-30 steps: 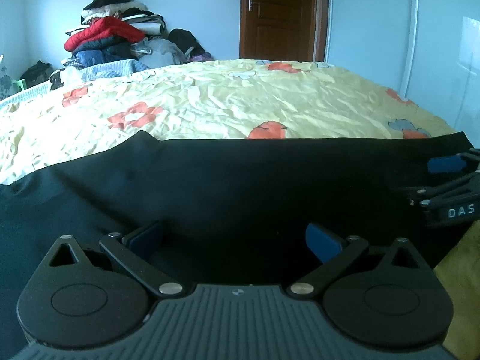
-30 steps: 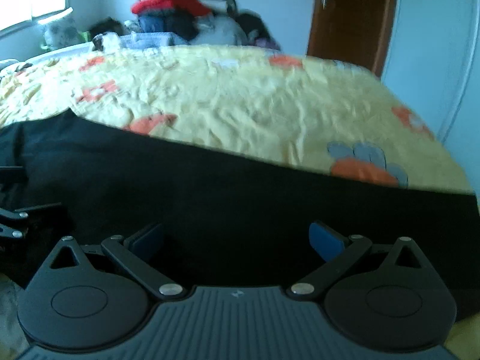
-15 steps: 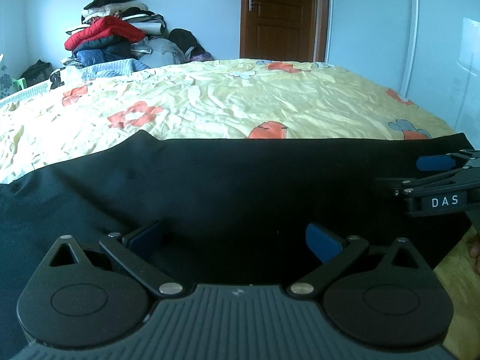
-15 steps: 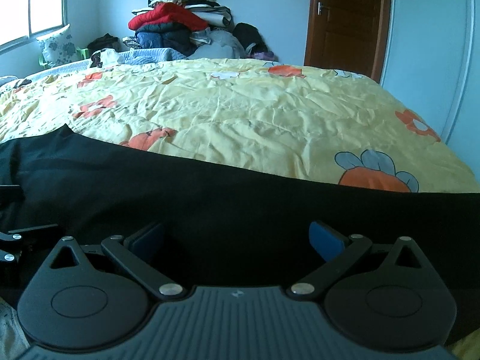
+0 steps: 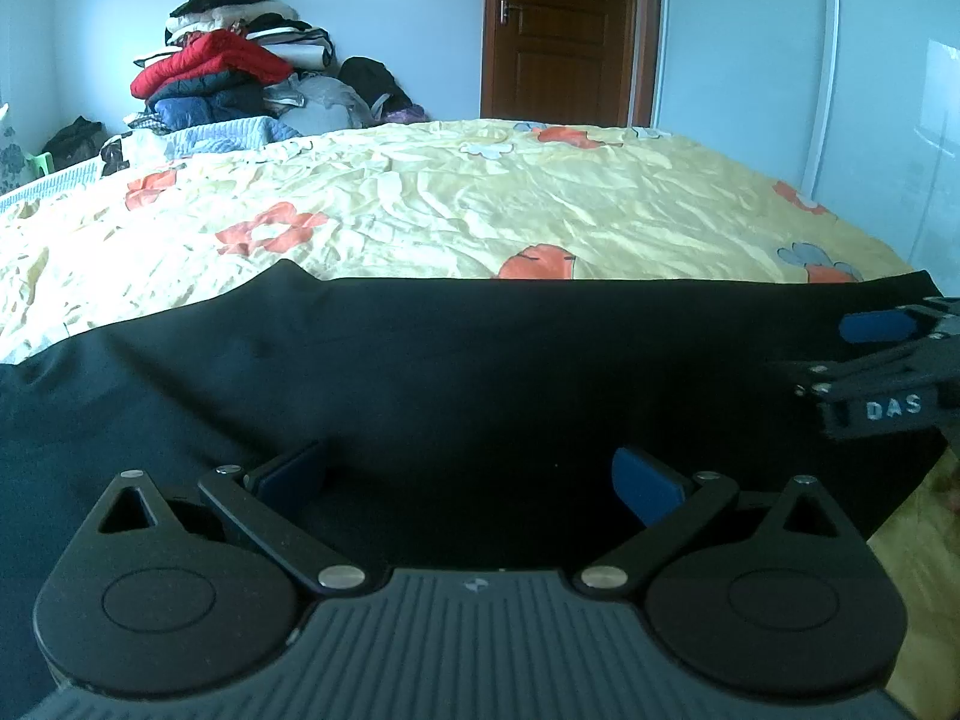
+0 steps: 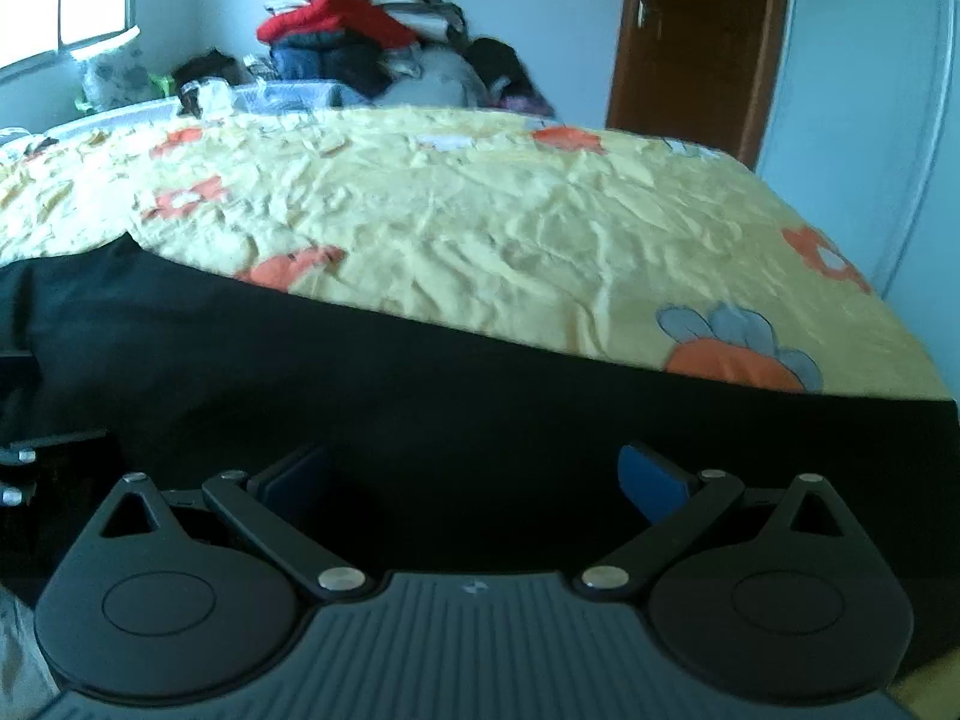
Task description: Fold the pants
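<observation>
Here, my left gripper [image 5: 468, 474] and right gripper [image 6: 474, 474] hovered, jaws apart, over black pants [image 5: 480, 360] spread ahead on the yellow bedspread [image 5: 480, 204].

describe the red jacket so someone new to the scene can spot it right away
Start at the bed with the yellow flowered sheet and look past its far-left corner to the clothes pile against the pale wall, left of the brown door. The red jacket lies puffy across the pile's upper left part. It is the only bright red item there; its neighbours are dark, white or grey.

Bluish daylight, right view motion-blurred
</observation>
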A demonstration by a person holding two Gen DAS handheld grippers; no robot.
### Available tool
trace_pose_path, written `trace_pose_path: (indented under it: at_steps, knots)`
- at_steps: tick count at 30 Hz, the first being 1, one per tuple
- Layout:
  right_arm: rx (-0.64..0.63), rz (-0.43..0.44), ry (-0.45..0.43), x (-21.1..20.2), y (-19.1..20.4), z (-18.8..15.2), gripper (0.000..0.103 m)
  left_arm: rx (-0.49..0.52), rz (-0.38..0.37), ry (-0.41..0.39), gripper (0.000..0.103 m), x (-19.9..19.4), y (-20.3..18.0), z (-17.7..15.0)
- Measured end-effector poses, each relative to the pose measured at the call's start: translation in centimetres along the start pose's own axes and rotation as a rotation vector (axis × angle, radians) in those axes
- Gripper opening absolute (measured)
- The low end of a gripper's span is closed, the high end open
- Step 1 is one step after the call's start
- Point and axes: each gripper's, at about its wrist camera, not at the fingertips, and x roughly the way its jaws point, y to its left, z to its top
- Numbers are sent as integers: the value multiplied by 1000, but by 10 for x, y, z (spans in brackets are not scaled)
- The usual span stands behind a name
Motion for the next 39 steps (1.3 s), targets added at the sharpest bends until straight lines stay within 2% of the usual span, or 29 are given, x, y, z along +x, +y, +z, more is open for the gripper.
trace_pose_path:
  at_steps: [3, 6, 8, 11, 14, 16, 19, 21, 23, 25, 29, 35, 39]
  knots:
    - [36, 14, 12, -1, -8, 6, 103, -9, -9, -3, 103, -1, 1, 0]
    - [87, -77, -103, -32, -27, -1, 103, -27, -23, -11, 103, -2, 4, 0]
    - [130, -141, -143, -52, -43, -8, 103, -36, -26, -17, 103, -3, 5, 0]
    - [244, -169, -109, -71, -82, -19, 103, -46, -29, -23, 102, -6, 6, 0]
    - [356, -213, -125, -93, -115, -34, 103, -45, -40, -13, 102, -9, 6, -1]
    - [366, -288, -147, -104, -126, -41, 103, -42, -49, 2, 102, -11, 6, -1]
    - [313, -412, -164, -113, -129, -45, 103, -13, -34, 23, 103, -9, 3, -2]
    - [337, -438, -168, -118, -134, -50, 103, 4, -28, 22, 103, -9, 1, -3]
    - [442, -374, -154, -120, -150, -56, 103, -2, -37, 17, 102, -11, 3, -4]
    - [604, -264, -158, -121, -170, -67, 103, -28, -54, 5, 102, -14, 7, -4]
    - [887, -115, -141, -114, -200, -92, 103, -76, -77, -6, 102, -16, 15, -5]
    - [1088, 69, -222, -108, -223, -107, 103, -48, -64, -13, 102, -15, 8, -7]
    - [1077, 58, -244, -99, -228, -101, 103, -33, -54, -10, 102, -15, 7, -8]
